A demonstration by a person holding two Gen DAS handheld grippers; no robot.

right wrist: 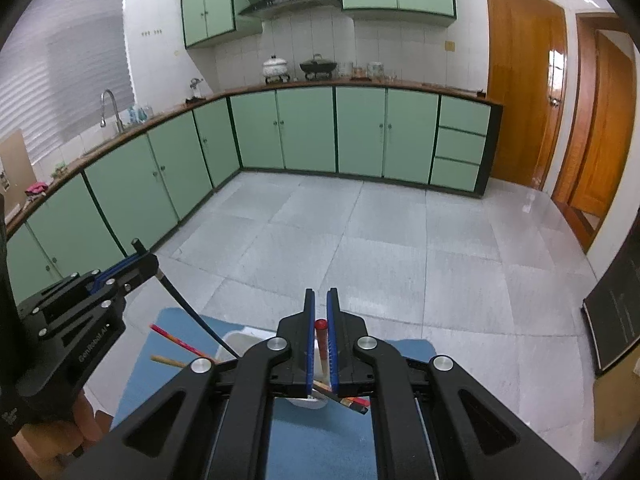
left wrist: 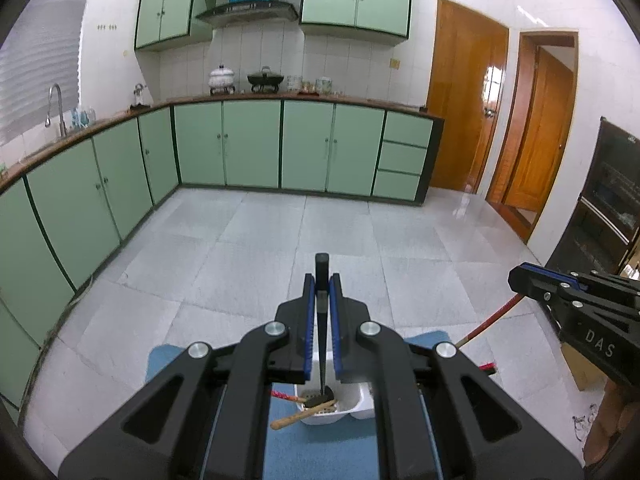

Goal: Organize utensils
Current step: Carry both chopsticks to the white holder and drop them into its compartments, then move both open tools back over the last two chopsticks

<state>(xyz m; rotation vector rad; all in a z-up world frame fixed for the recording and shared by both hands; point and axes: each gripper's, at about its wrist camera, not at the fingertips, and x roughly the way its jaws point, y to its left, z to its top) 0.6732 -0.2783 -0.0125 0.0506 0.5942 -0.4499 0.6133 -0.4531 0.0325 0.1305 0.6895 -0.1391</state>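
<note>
My left gripper (left wrist: 321, 286) is shut on a black utensil (left wrist: 321, 276) with a long thin handle; its lower end reaches into a white holder (left wrist: 362, 400) on a blue mat (left wrist: 312, 452). A wooden handle (left wrist: 290, 420) and a red chopstick (left wrist: 282, 396) lean in the holder. My right gripper (right wrist: 321, 300) is shut on a red-topped stick (right wrist: 321, 338) held upright over the white holder (right wrist: 234, 340). The right gripper also shows in the left wrist view (left wrist: 516, 278), the left gripper in the right wrist view (right wrist: 140, 260).
A tiled floor (right wrist: 360, 240) lies beyond the mat. Green base cabinets (left wrist: 248, 148) under a wooden counter run along the left and back. Wooden doors (left wrist: 464, 92) stand at the right. A dark appliance (left wrist: 608, 200) stands at the far right.
</note>
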